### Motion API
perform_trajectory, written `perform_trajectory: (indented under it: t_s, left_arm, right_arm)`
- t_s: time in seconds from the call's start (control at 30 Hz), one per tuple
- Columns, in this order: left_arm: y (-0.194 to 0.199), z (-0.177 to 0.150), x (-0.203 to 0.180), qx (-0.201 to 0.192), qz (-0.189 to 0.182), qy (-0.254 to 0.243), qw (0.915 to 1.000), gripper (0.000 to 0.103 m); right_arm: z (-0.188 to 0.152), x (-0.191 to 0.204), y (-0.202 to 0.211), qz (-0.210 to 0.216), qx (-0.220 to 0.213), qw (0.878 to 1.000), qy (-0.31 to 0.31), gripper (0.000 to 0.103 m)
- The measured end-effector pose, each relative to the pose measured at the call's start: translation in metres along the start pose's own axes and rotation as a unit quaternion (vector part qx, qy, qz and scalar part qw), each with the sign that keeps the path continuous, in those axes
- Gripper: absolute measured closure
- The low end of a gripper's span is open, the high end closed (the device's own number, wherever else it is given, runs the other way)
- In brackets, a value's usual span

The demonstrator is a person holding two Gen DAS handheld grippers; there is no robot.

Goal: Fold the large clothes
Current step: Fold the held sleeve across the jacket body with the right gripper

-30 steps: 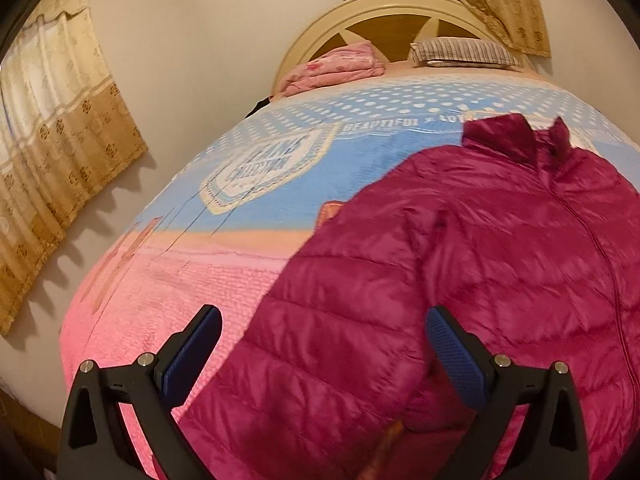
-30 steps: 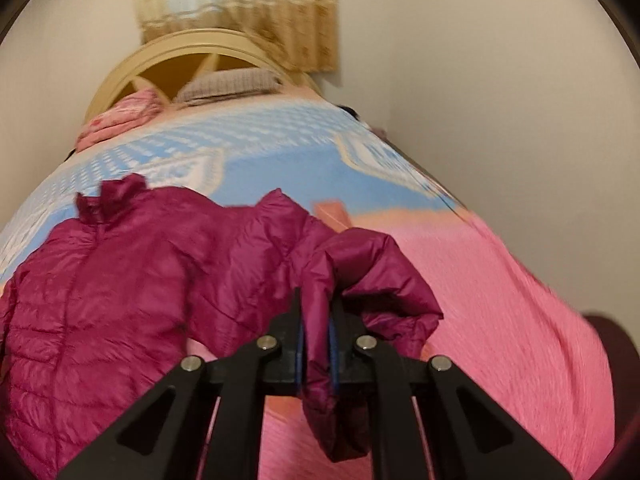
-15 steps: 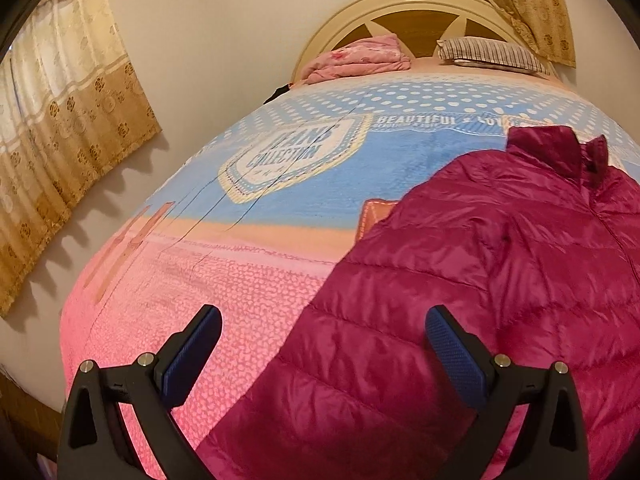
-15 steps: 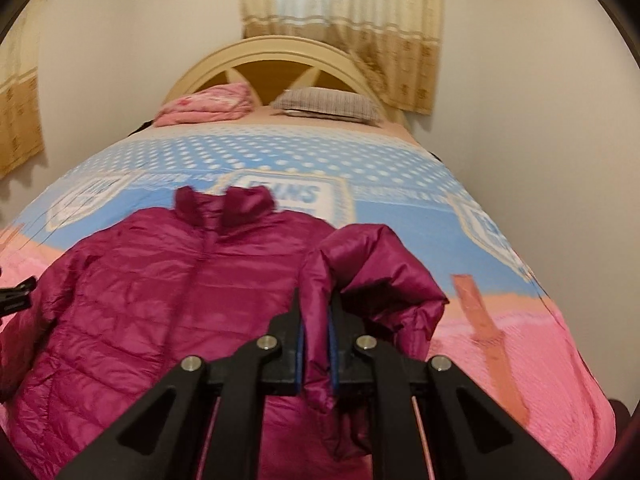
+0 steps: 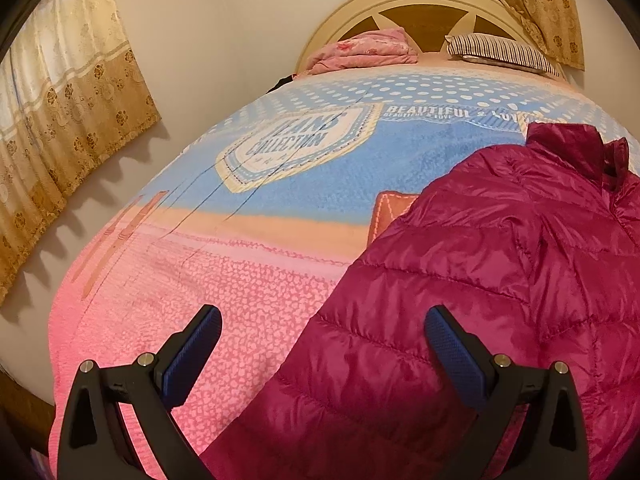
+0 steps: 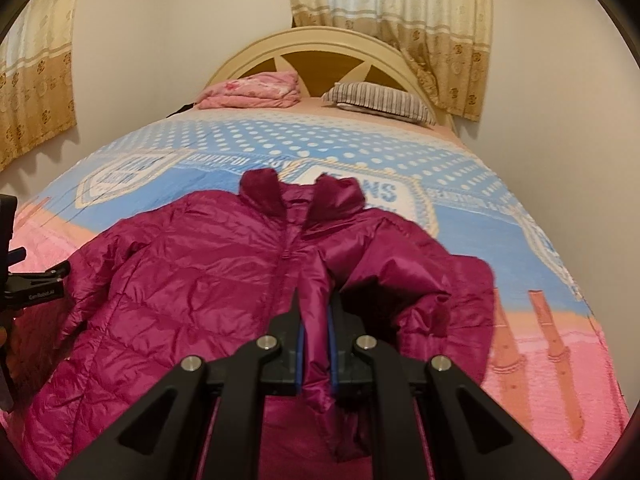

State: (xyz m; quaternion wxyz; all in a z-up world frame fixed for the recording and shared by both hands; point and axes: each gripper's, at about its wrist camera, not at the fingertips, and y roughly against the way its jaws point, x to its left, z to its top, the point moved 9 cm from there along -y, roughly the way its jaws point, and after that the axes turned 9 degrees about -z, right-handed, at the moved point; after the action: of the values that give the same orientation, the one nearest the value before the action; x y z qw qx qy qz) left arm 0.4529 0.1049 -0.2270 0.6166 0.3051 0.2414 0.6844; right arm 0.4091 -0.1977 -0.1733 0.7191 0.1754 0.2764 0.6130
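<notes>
A magenta quilted puffer jacket [image 6: 192, 280] lies front up on the bed, collar toward the headboard. My right gripper [image 6: 315, 312] is shut on the jacket's sleeve [image 6: 420, 292], which is drawn over the jacket's body near the zip. The cuff end hangs below the pads. In the left wrist view the jacket [image 5: 500, 280] fills the right half. My left gripper [image 5: 320, 332] is open above the jacket's left edge and the pink blanket, with nothing pinched. That left gripper [image 6: 36, 280] also shows at the left edge of the right wrist view.
The bed carries a pink and blue blanket [image 5: 240, 200]. A folded pink quilt [image 6: 256, 90] and a striped pillow [image 6: 380, 100] lie by the cream headboard [image 6: 320, 46]. Walls with patterned curtains [image 5: 60, 112] close in on both sides.
My right gripper has carried the sleeve leftward from the bed's right side onto the jacket's front. The left gripper has shifted left, so the jacket sits further right in its view.
</notes>
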Motion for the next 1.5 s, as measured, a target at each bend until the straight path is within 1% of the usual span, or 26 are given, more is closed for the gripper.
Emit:
perform_trajectory:
  t_s: [0.2, 0.37, 0.53, 0.57, 0.6, 0.63, 0.67, 0.7, 0.73, 0.8, 0.93, 1.07, 1.1, 1.2, 1.27, 1.37, 1.43, 1.5]
  left_arm:
    - [-0.012, 0.001, 0.000, 0.005, 0.001, 0.005, 1.0000, 0.001]
    - [-0.018, 0.000, -0.004, 0.009, 0.004, -0.001, 0.9999, 0.001]
    - [-0.023, -0.005, -0.007, 0.014, 0.005, -0.003, 0.9999, 0.001]
    - [-0.023, -0.007, -0.007, 0.015, 0.005, -0.003, 0.9999, 0.001]
    - [-0.023, -0.007, -0.007, 0.015, 0.005, -0.003, 0.9999, 0.001]
    - [-0.023, -0.008, -0.007, 0.016, 0.005, -0.003, 0.9999, 0.001]
    - [-0.023, -0.008, -0.008, 0.016, 0.006, -0.003, 0.9999, 0.001]
    - [-0.023, -0.008, -0.008, 0.015, 0.006, -0.004, 0.9999, 0.001]
    - [-0.023, -0.007, -0.008, 0.015, 0.007, -0.005, 0.9998, 0.001]
    - [-0.022, -0.007, -0.006, 0.015, 0.010, -0.008, 0.9998, 0.001]
    - [-0.015, -0.009, 0.001, 0.012, 0.021, -0.013, 0.9996, 0.001]
    - [-0.006, -0.013, 0.022, 0.011, 0.035, 0.001, 0.9993, 0.001]
    - [-0.004, -0.015, 0.027, 0.011, 0.038, 0.006, 0.9992, 0.001]
    - [0.005, -0.021, 0.050, 0.014, 0.054, 0.035, 0.9978, 0.001]
    - [0.010, -0.025, 0.061, 0.013, 0.060, 0.053, 0.9967, 0.001]
    - [0.017, -0.027, 0.070, 0.012, 0.070, 0.061, 0.9957, 0.001]
    - [0.021, -0.025, 0.071, 0.009, 0.073, 0.060, 0.9955, 0.001]
    - [0.025, -0.023, 0.072, 0.005, 0.077, 0.066, 0.9948, 0.001]
  right_arm:
    - [-0.007, 0.028, -0.019, 0.012, 0.015, 1.000, 0.011, 0.092]
    - [-0.014, 0.048, -0.035, 0.019, 0.031, 0.999, 0.018, 0.091]
    - [-0.023, 0.064, -0.047, 0.024, 0.047, 0.998, 0.030, 0.085]
    - [-0.026, 0.068, -0.050, 0.028, 0.055, 0.998, 0.034, 0.082]
    - [-0.028, 0.072, -0.052, 0.034, 0.060, 0.997, 0.034, 0.073]
    - [-0.030, 0.075, -0.053, 0.038, 0.064, 0.997, 0.038, 0.061]
    - [-0.032, 0.080, -0.053, 0.040, 0.066, 0.996, 0.045, 0.054]
    - [-0.033, 0.082, -0.053, 0.042, 0.066, 0.996, 0.049, 0.042]
    - [-0.034, 0.086, -0.051, 0.046, 0.062, 0.996, 0.053, 0.037]
    - [-0.034, 0.089, -0.048, 0.044, 0.057, 0.996, 0.057, 0.036]
    - [-0.034, 0.091, -0.046, 0.048, 0.059, 0.996, 0.050, 0.036]
    - [-0.032, 0.098, -0.041, 0.058, 0.060, 0.995, 0.048, 0.035]
    - [-0.032, 0.101, -0.040, 0.061, 0.060, 0.995, 0.049, 0.034]
    - [-0.029, 0.116, -0.027, 0.081, 0.051, 0.994, 0.054, 0.026]
    - [-0.027, 0.128, -0.017, 0.101, 0.042, 0.992, 0.061, 0.026]
    - [-0.021, 0.144, 0.000, 0.119, 0.022, 0.990, 0.078, 0.026]
    - [-0.015, 0.147, 0.009, 0.120, 0.011, 0.990, 0.075, 0.025]
    - [-0.011, 0.152, 0.016, 0.141, 0.012, 0.988, 0.070, 0.024]
